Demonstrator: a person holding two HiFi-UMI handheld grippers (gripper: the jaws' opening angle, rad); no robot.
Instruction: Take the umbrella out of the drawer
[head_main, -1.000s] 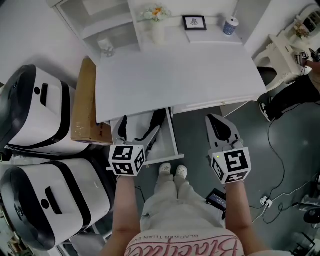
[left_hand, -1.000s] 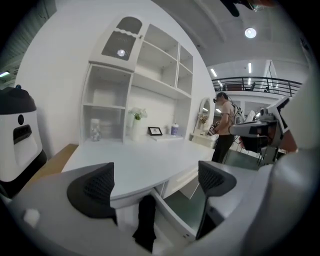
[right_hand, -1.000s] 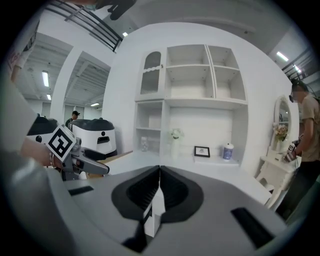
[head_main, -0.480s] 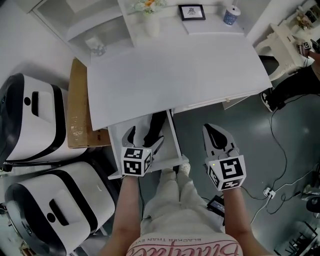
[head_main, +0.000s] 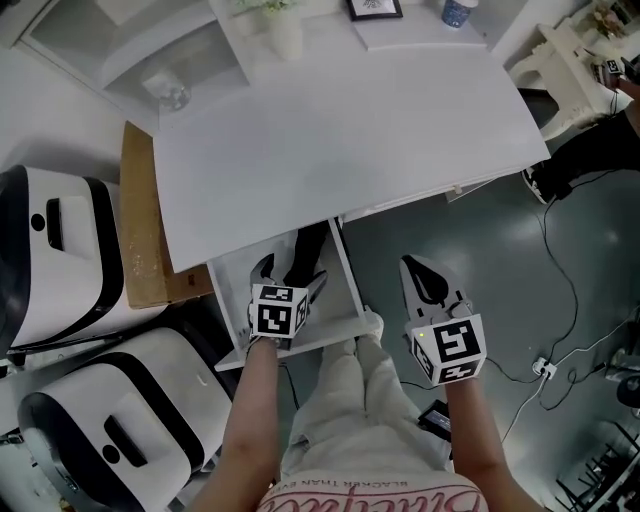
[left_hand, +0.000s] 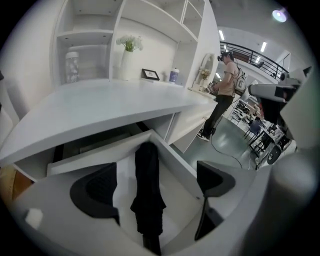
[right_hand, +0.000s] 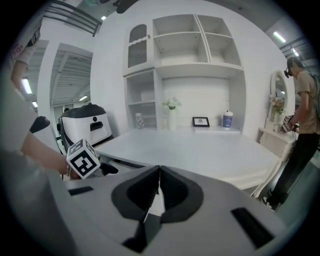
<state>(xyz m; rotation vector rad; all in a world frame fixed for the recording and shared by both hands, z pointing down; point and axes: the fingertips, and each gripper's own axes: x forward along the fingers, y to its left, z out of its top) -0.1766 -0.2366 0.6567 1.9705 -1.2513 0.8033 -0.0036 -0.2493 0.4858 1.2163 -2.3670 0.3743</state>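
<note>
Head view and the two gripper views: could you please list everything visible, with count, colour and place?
desk: 1, white, centre
drawer: 1, white, open under the desk's left front
umbrella: 1, black, folded, lying in the drawer
cardboard box: 1, brown, left of the desk
machines: 2, white and black, far left
vase: 1, white with flowers, back of the desk
picture frame: 1, black, back of the desk
cup: 1, blue and white, right of the frame
jar: 1, clear, back-left shelf
left gripper: 1, grey, open, over the drawer
right gripper: 1, grey, shut, empty, right of the drawer
</note>
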